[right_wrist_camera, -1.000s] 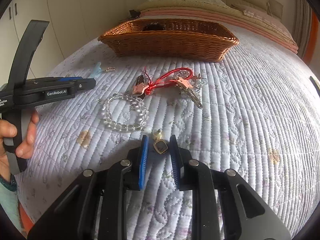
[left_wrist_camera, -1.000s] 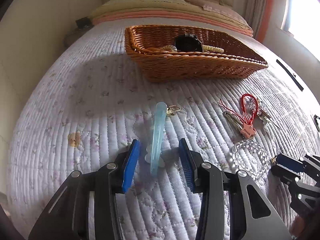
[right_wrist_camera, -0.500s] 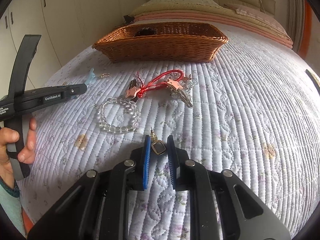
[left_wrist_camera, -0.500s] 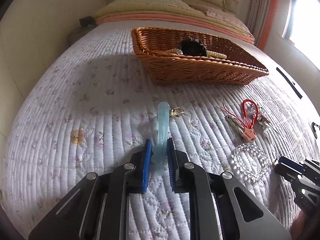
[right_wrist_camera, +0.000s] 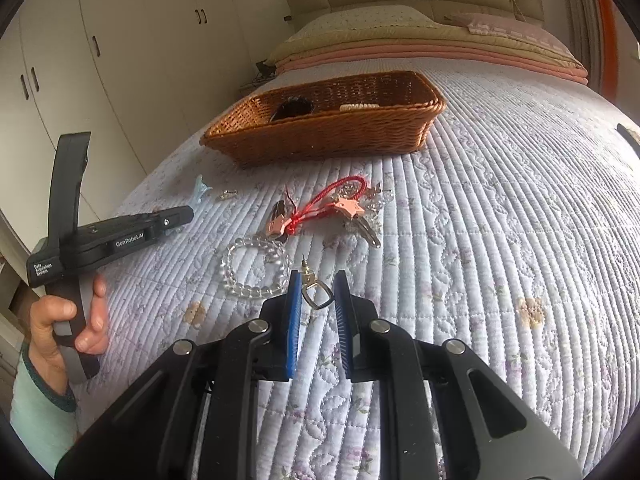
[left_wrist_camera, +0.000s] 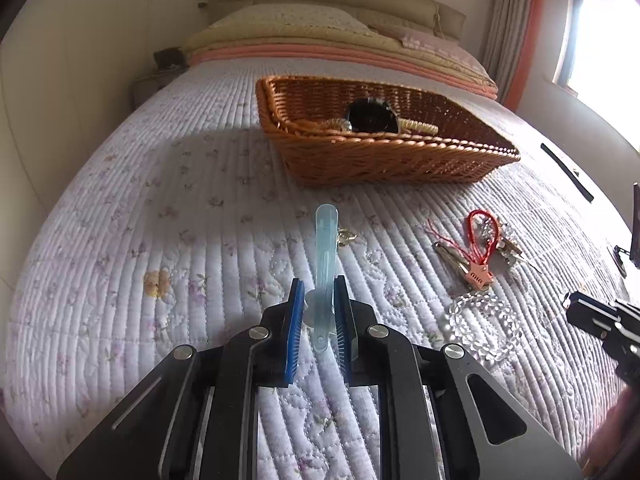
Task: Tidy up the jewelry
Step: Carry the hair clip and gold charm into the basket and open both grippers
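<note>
Blue hair clip [left_wrist_camera: 325,248] pinched between left gripper [left_wrist_camera: 319,312] pads, pointing toward wicker basket [left_wrist_camera: 384,160] on the quilt [left_wrist_camera: 160,208]. Right gripper [right_wrist_camera: 318,304] closed narrow on the earring [right_wrist_camera: 316,294], lifted just beside the clear bead bracelet [right_wrist_camera: 252,268]. Red cord charm [right_wrist_camera: 328,204] and small clips lie between bracelet and basket.

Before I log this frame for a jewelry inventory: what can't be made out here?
- Wicker basket contents: right wrist view, near wall hides all but a dark round item.
- Blue hair clip rear end: left wrist view, between the left gripper pads.
- Small gold piece: too small to identify.
- Right gripper on the earring: contact unclear.
</note>
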Tool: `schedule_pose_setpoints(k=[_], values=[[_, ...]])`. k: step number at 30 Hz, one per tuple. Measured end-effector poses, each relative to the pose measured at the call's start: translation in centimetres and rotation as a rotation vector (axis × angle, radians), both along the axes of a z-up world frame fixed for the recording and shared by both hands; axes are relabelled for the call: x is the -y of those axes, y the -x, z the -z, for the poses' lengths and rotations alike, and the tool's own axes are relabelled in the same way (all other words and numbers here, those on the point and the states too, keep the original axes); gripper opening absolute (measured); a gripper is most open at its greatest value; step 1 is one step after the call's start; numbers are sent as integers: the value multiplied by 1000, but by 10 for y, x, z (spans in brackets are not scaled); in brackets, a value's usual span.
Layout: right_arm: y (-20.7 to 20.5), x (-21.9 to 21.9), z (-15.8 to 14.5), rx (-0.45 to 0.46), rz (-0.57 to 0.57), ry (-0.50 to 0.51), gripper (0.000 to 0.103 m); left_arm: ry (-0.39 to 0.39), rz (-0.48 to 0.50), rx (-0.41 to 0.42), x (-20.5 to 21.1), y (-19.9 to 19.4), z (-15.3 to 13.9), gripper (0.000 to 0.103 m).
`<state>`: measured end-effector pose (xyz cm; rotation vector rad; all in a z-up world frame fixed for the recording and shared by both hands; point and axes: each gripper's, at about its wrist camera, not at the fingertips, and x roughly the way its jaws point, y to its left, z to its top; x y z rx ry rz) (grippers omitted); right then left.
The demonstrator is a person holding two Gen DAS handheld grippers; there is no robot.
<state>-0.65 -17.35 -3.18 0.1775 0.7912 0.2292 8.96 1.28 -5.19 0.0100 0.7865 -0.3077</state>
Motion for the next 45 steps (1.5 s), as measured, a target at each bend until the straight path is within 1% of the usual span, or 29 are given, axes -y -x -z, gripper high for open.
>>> schedule_pose_setpoints(k=[5, 9, 11, 14, 16, 18, 22, 25, 29, 32, 34, 37, 39, 40, 41, 42, 43, 44, 45], values=[[2, 3, -31, 91, 23, -1, 14, 63, 10, 47, -5, 11, -18, 14], [-5, 9, -62, 172, 38, -15, 14, 105, 14, 119, -2, 15, -51, 14], [-19, 12, -81, 209, 41, -19, 14, 116, 17, 167, 4, 10, -73, 14], [-48, 14, -103, 251, 44, -14, 14, 122, 22, 207, 12, -5, -96, 14], [-73, 14, -113, 253, 36, -8, 14, 122, 24, 219, 20, -21, -107, 14], [-102, 14, -117, 231, 27, -10, 14, 122, 20, 210, 28, -41, -112, 14], [-159, 11, -106, 161, 31, 31, 14, 114, 2, 161, 42, -82, -102, 14], [-197, 12, -86, 80, 40, 46, 14, 99, -11, 112, 52, -108, -83, 14], [-231, 14, -55, -36, 44, 45, 14, 78, -13, 69, 58, -124, -61, 14], [-242, 18, -32, -109, 42, 24, 14, 66, -9, 42, 59, -129, -48, 14], [-244, 19, -21, -135, 51, 22, 14, 60, -6, 35, 61, -130, -45, 14], [-243, 18, -14, -153, 48, 27, 14, 35, 2, 30, 66, -129, -42, 14], [-242, 15, -13, -148, 49, 43, 15, 28, 11, 25, 67, -128, -41, 15], [-241, 13, -14, -147, 46, 52, 16, 28, 15, 24, 68, -127, -41, 19], [-240, 12, -15, -147, 43, 51, 18, 24, 16, 26, 68, -124, -43, 24], [-239, 12, -16, -146, 41, 43, 24, 19, 15, 37, 69, -119, -45, 29], [-237, 11, -18, -145, 45, 41, 29, 16, 14, 44, 69, -115, -46, 29], [-237, 11, -21, -140, 51, 42, 40, 18, 15, 46, 68, -112, -49, 29], [-235, 10, -25, -127, 54, 44, 46, 25, 18, 46, 66, -109, -52, 31]])
